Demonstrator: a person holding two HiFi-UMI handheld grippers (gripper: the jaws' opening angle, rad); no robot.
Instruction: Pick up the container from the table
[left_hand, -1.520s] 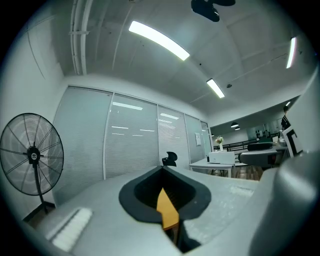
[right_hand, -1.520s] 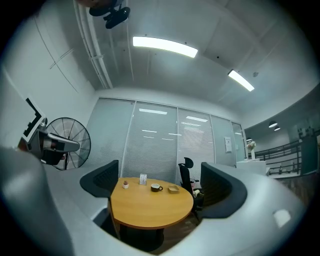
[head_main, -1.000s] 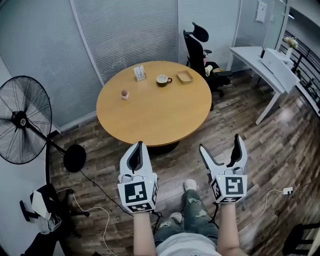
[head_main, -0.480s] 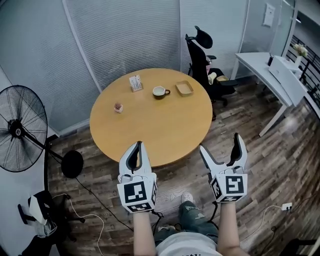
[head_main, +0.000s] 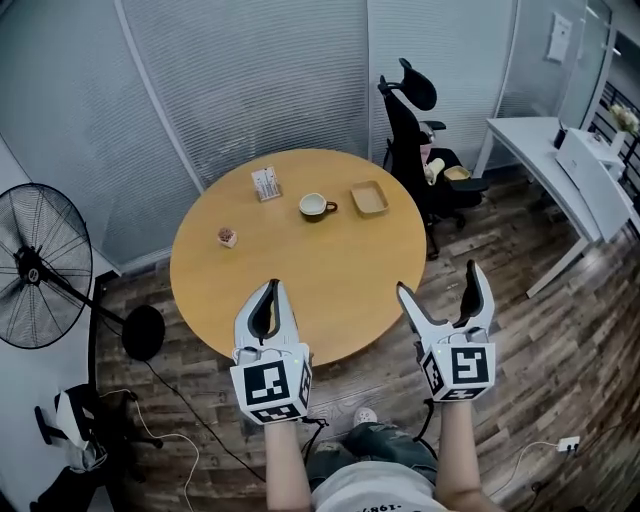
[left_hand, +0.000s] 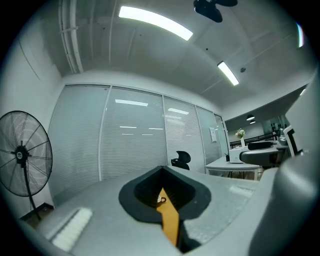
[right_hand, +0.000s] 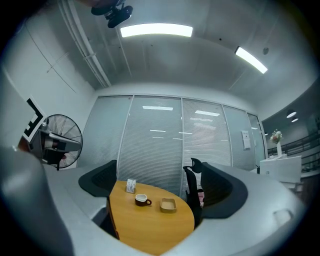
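Wood tabletop (head_main: 300, 270) held a likely light, stiff container (head_main: 369, 198) beside the cup (head_main: 317, 206), best pinched at its rim, while the left tool (head_main: 268, 292) was closed and the right tool (head_main: 440, 283) wide open, both empty.

There is one round table (head_main: 300, 275). Four small things sit on it: one cup (head_main: 314, 206), one flat tan container (head_main: 369, 198), one little card stand (head_main: 265, 184) and one tiny pot (head_main: 227, 236). Around the table there is one big fan (head_main: 40, 268), one black chair (head_main: 420, 110) and one white desk (head_main: 520, 135). There are two grippers: one left gripper (head_main: 268, 288) and one right gripper (head_main: 440, 285). Each has one cube with square marks, so that makes two cubes.
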